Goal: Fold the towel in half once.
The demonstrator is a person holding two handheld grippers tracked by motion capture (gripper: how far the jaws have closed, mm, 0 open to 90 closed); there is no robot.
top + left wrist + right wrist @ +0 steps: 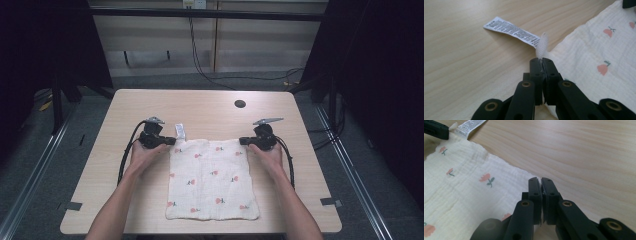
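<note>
Counter (125, 107) bare wood, cloth (212, 180) flat at near-centre. My left gripper (170, 141) and right gripper (243, 141) each clenched on one far corner, likely for lift or fold. Care label (511, 31) trails beside left jaws.

A light wooden table (210, 107) stands in the middle, with a small round black hole (240, 104) near its far edge. The floor (165, 80) is grey carpet. Behind the table is a pale wall (260, 50) of panels — black cables (200, 55) hang down it and run across the floor. Dark curtains (390, 75) hang on both sides. Metal rails (35, 170) lie along the floor.
</note>
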